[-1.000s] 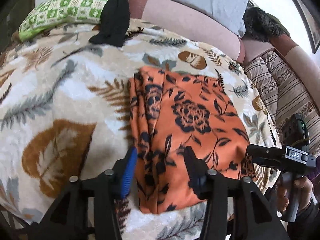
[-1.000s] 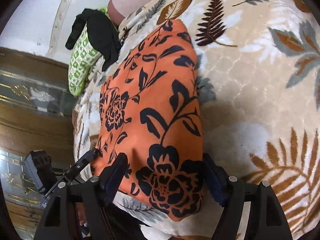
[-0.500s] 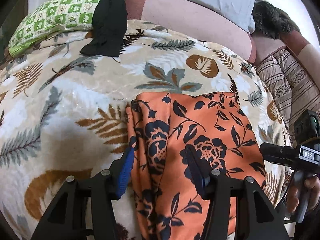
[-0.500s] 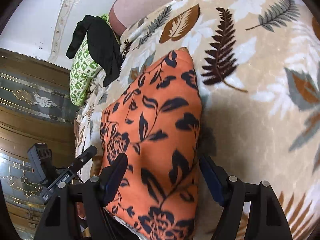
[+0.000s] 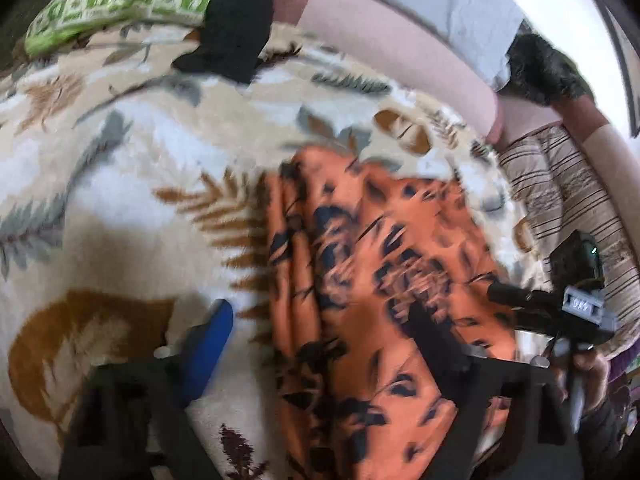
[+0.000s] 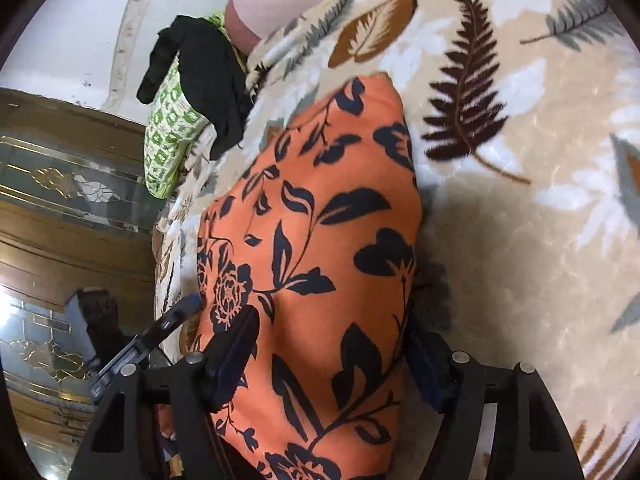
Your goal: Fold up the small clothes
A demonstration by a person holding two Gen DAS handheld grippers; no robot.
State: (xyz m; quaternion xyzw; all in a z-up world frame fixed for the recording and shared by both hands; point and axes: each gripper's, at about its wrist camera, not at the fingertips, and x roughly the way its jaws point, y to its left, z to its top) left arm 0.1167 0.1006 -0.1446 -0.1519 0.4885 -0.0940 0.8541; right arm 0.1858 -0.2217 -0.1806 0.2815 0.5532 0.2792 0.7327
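An orange cloth with a dark flower print (image 5: 384, 280) lies folded into a long strip on a leaf-patterned blanket (image 5: 120, 184). My left gripper (image 5: 320, 340) hangs over its near left part, and its jaws are opening. The blue-padded finger (image 5: 212, 340) is off the cloth over the blanket, the other finger (image 5: 432, 340) above the print. That view is blurred. My right gripper (image 6: 328, 356) straddles the orange cloth (image 6: 320, 240) across its width, open. One finger (image 6: 236, 344) rests on the fabric and the other (image 6: 424, 364) sits at the fold's edge.
A black garment (image 5: 236, 28) drapes over a green checked pillow (image 5: 120, 0) at the far end of the bed. Pink and grey cushions (image 5: 400, 52) line the headboard side. A striped cover (image 5: 568, 208) lies to the right. A hand (image 5: 592, 364) holds the right tool.
The left jaws have spread much wider, so the blue finger now stands off the cloth. Both grippers slid along the cloth, which stayed put on the blanket.
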